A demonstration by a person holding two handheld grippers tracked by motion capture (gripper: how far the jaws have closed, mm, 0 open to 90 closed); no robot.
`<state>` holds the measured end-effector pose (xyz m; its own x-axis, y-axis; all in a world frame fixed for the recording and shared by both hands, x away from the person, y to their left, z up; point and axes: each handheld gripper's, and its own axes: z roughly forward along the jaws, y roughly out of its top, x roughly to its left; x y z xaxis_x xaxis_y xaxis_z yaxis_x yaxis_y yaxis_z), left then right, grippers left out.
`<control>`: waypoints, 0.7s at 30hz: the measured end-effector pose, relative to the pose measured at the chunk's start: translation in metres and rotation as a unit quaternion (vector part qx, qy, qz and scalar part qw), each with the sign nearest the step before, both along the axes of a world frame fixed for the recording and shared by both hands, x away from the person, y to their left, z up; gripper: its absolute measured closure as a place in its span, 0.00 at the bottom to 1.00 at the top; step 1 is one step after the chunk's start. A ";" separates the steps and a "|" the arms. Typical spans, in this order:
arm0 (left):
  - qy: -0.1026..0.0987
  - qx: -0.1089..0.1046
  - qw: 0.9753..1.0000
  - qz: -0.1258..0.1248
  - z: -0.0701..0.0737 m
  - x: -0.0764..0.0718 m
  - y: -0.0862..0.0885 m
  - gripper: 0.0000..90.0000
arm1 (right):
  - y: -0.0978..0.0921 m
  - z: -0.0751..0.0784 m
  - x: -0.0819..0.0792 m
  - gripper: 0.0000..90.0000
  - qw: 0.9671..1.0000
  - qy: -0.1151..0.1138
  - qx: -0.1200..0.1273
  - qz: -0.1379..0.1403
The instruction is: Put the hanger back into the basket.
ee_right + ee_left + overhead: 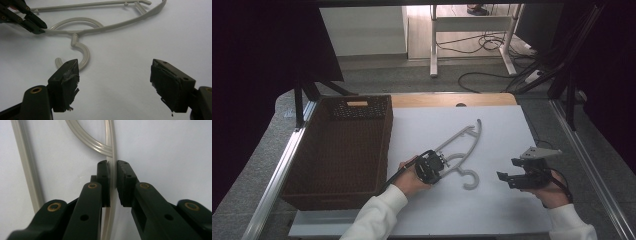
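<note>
Hanger (462, 145) between left gripper (438, 162) fingers (103, 180)

The hanger (462, 146) lies on the table (502, 130), the basket (342, 150) just beside it at nine o'clock. The left gripper (438, 165) sits at the hanger's seven o'clock end, the right gripper (504, 176) apart at four o'clock.

Right gripper (115, 82) jaws wide apart above white table (130, 50); left gripper (37, 26) clamps hanger (100, 28).
</note>
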<state>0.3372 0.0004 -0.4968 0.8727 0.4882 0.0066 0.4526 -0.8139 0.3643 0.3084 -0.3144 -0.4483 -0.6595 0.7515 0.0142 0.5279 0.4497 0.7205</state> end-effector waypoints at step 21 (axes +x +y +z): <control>0.008 -0.174 0.981 0.088 0.053 0.008 0.025 0.91 | -0.013 0.010 -0.003 0.28 0.999 -0.034 0.014 -0.034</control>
<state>0.3451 0.0256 -0.4440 0.7734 0.6015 -0.1999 0.5827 -0.5507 0.5976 0.3058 -0.3276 -0.4383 -0.6066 0.7949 -0.0080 0.5059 0.3938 0.7675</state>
